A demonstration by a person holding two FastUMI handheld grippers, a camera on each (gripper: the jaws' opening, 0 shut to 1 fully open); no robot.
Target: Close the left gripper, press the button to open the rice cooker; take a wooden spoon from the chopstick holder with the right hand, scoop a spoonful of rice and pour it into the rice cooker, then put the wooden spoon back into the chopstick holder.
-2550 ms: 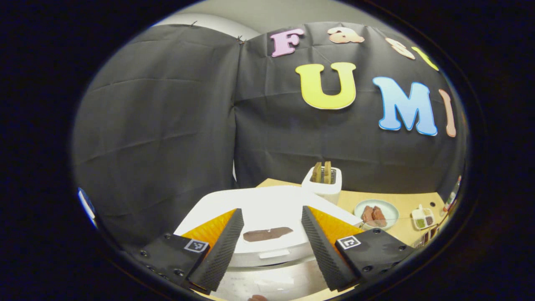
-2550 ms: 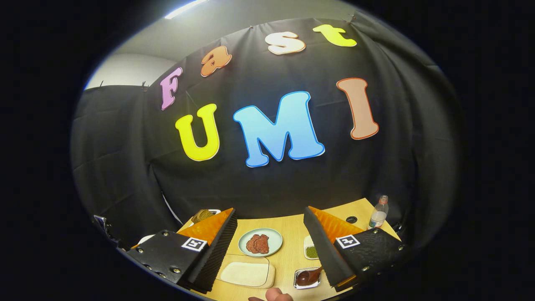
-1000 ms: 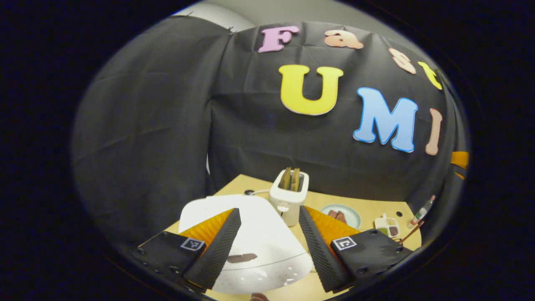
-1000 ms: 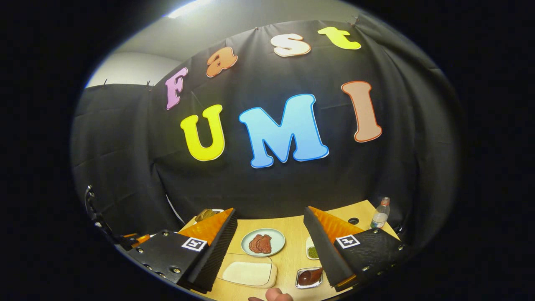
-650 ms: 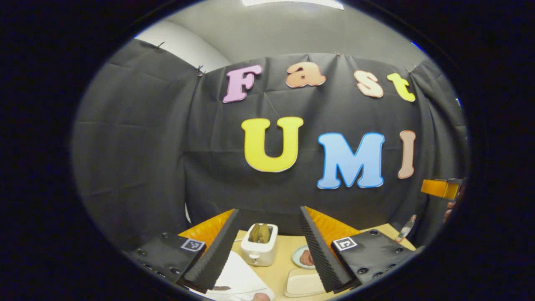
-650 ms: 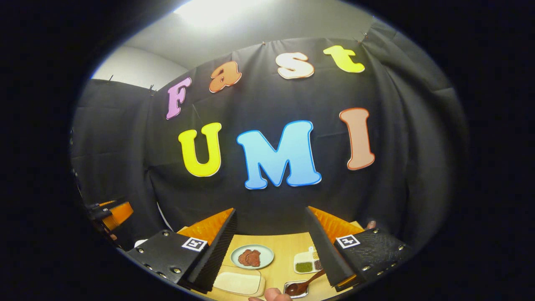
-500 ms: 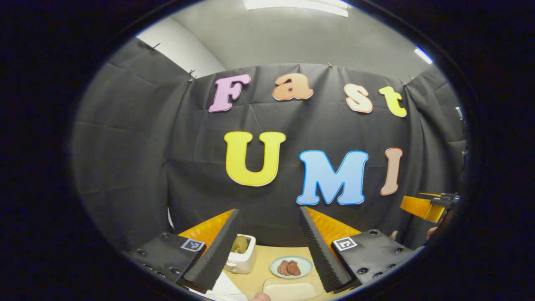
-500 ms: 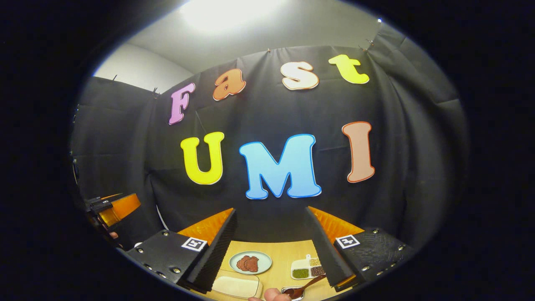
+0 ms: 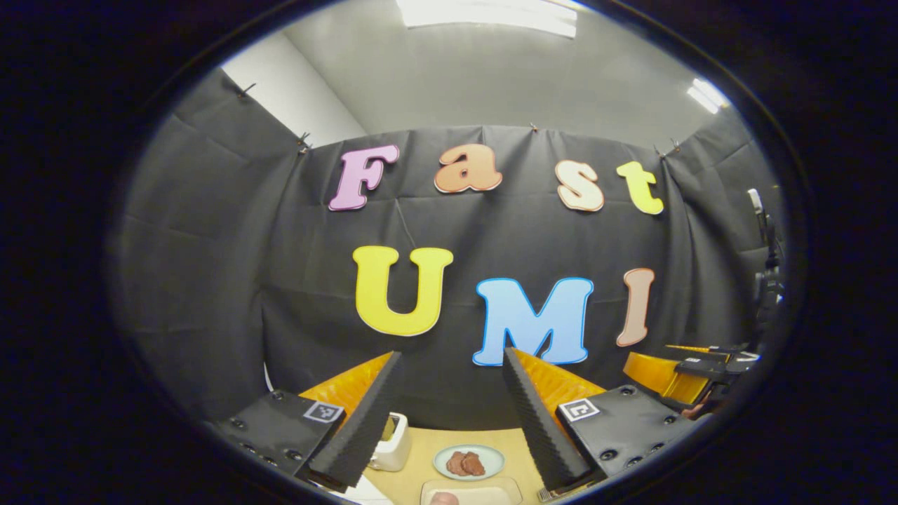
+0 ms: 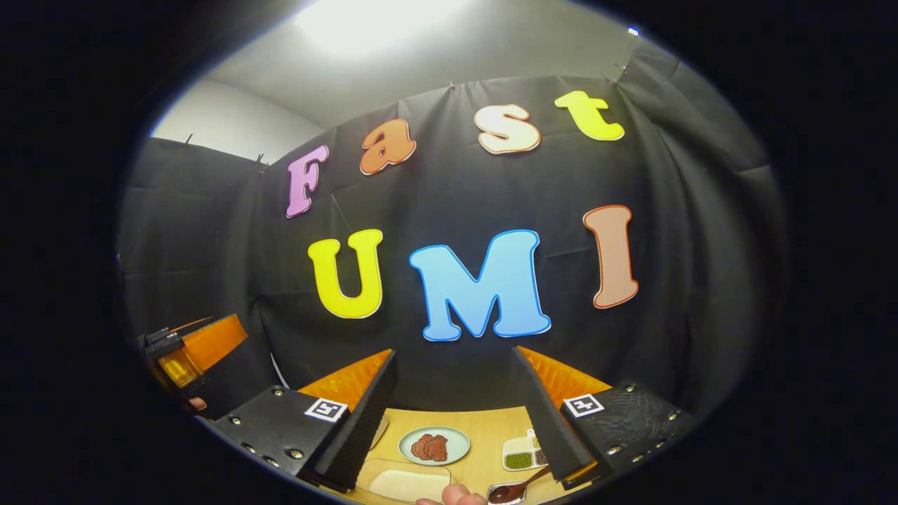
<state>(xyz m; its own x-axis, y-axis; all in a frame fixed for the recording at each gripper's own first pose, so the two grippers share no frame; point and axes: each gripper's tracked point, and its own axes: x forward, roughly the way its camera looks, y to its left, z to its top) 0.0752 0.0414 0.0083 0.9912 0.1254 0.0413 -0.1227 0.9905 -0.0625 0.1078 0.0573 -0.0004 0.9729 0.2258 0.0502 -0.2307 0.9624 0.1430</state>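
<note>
Ridged fingers of the left gripper [image 9: 444,421] stand spread with nothing between them, lifted and aimed at the booth wall; the right gripper [image 10: 454,421] is spread and empty likewise. Past the left one sit one white toaster [image 9: 390,442], one plate of meat [image 9: 468,462] and one pale tray [image 9: 471,491] on the wooden table [image 9: 421,459]. The right gripper view shows one divided dish [image 10: 522,454] and one wooden spoon [image 10: 518,487] resting in a small dish at the bottom edge. Each gripper appears at the other's view edge.
</note>
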